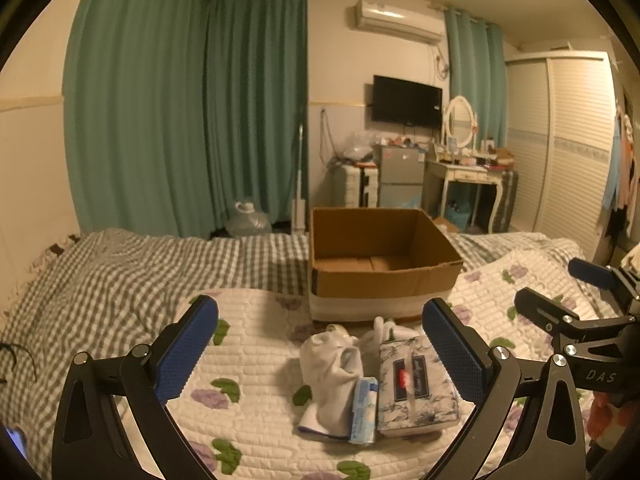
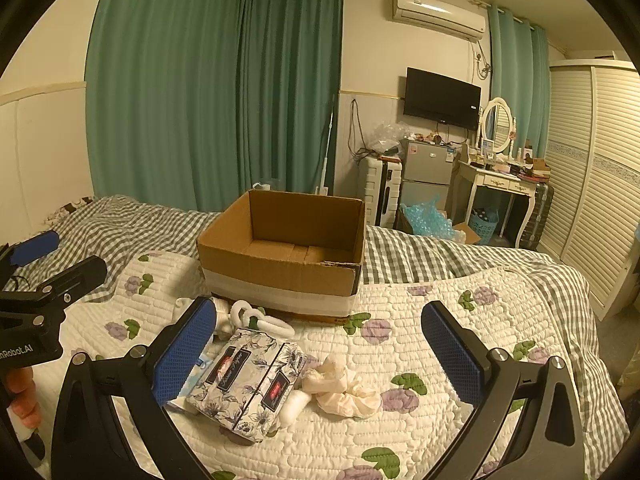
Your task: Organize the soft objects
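Observation:
An open, empty cardboard box [image 1: 384,264] [image 2: 288,252] stands on the quilted floral bedspread [image 1: 256,364] [image 2: 420,364]. In front of it lie a floral tissue pack [image 1: 416,384] [image 2: 250,384], a white sock [image 1: 328,376], a small blue packet [image 1: 365,408], a cream scrunchie [image 2: 344,388], a white cotton roll [image 2: 294,402] and a white looped cloth [image 2: 260,318]. My left gripper [image 1: 320,356] is open and empty above the sock and tissue pack. My right gripper [image 2: 320,356] is open and empty above the tissue pack and scrunchie. Each gripper shows at the other view's edge [image 1: 560,292] [image 2: 56,264].
A grey checked duvet [image 1: 120,276] [image 2: 440,252] covers the bed behind the quilt. Beyond the bed are green curtains [image 1: 180,112], a small fridge [image 2: 428,172], a suitcase [image 2: 382,192], a dressing table [image 2: 500,184] and a slatted wardrobe [image 2: 592,184].

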